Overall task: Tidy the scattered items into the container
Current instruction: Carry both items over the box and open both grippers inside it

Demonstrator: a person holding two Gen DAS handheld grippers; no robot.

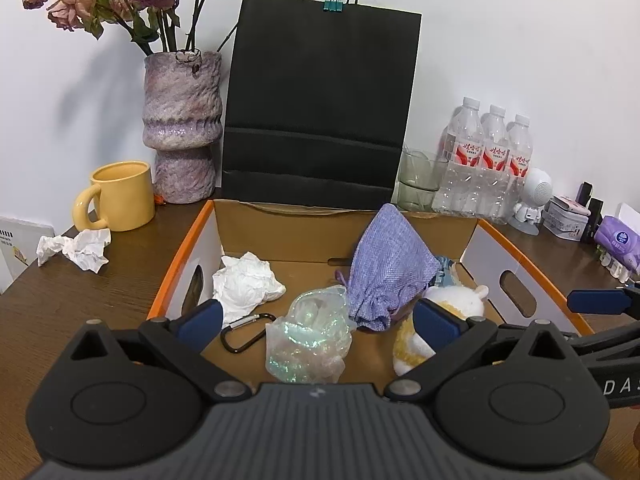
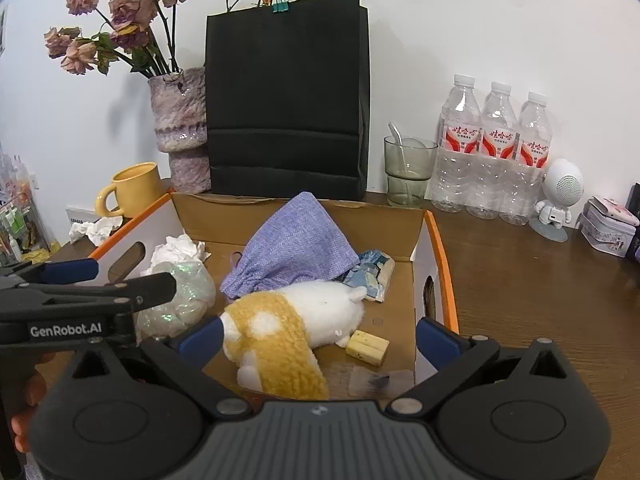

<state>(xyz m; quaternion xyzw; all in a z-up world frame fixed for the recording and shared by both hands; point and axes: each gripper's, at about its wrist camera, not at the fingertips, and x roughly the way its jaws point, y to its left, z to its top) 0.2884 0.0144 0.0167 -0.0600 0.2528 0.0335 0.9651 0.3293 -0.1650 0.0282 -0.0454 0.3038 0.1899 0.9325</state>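
Note:
An orange-rimmed cardboard box [image 1: 280, 236] holds crumpled white paper [image 1: 244, 284], a black carabiner [image 1: 244, 332], an iridescent plastic bag [image 1: 308, 340], a purple cloth pouch [image 1: 388, 268] and a white-and-yellow plush toy [image 2: 288, 320]. A small wooden block [image 2: 367, 347] and a blue packet [image 2: 372, 272] also lie inside. My left gripper [image 1: 318, 321] hangs open over the iridescent bag, holding nothing. My right gripper [image 2: 319, 337] stands open over the plush, its pads apart from it. Another crumpled paper [image 1: 76, 250] lies on the table left of the box.
Behind the box stand a black paper bag [image 1: 320, 112], a purple vase [image 1: 182, 128] of dried roses, a yellow mug [image 1: 120, 196], a glass [image 2: 408, 172] and three water bottles [image 2: 496, 148]. A white speaker figure [image 2: 558, 196] and a tin [image 2: 608, 232] sit at the right.

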